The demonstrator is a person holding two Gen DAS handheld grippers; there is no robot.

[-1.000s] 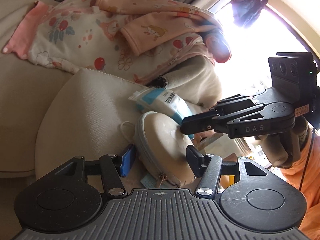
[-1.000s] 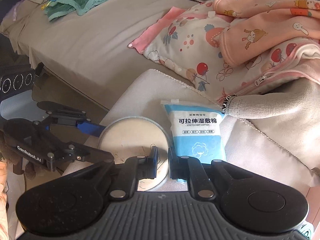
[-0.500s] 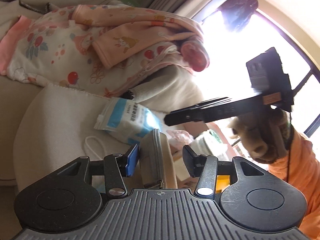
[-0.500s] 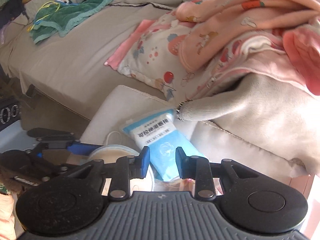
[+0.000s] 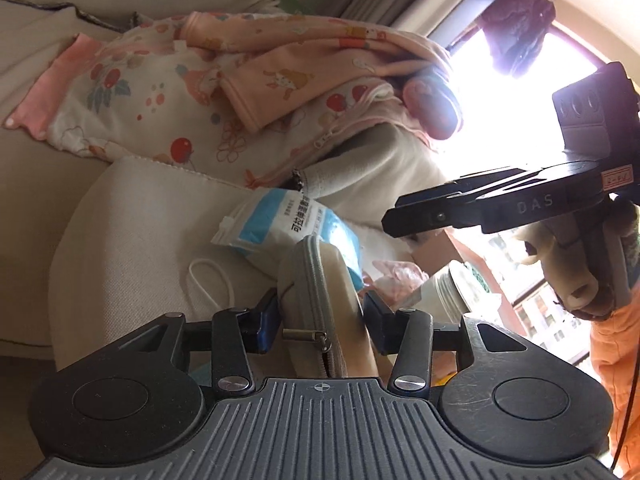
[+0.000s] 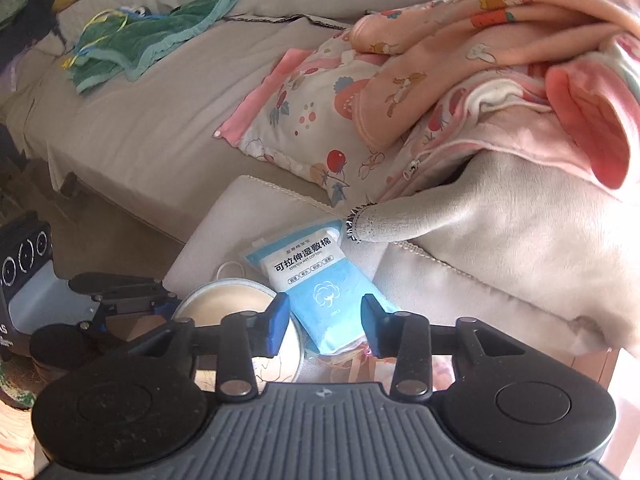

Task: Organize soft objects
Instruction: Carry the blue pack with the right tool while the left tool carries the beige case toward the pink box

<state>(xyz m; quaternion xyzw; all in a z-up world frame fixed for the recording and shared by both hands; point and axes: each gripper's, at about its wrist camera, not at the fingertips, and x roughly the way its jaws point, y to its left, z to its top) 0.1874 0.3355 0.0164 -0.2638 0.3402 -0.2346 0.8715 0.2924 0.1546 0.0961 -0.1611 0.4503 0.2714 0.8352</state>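
My left gripper (image 5: 322,318) is shut on a round cream zip pouch (image 5: 320,280), held on edge between the pads with the zip pull showing. The pouch also shows in the right wrist view (image 6: 228,304), with the left gripper (image 6: 120,292) beside it at the lower left. A blue and white pack of cotton pads (image 6: 316,276) lies on a beige cushion (image 6: 240,216); it also shows in the left wrist view (image 5: 288,224). My right gripper (image 6: 324,320) is open and empty, just above the pack's near end. It shows at the right in the left wrist view (image 5: 404,220).
A floral pink pillow (image 6: 312,120) and pink children's clothes (image 6: 500,40) lie on the grey sofa (image 6: 140,128). A green towel (image 6: 140,40) lies at the far left. A white mask loop (image 5: 208,280) lies on the cushion. A grey blanket (image 6: 500,220) lies to the right.
My right gripper has opened and drawn back from the pouch toward the cotton pack. My left gripper has closed on the pouch and turned it on edge.
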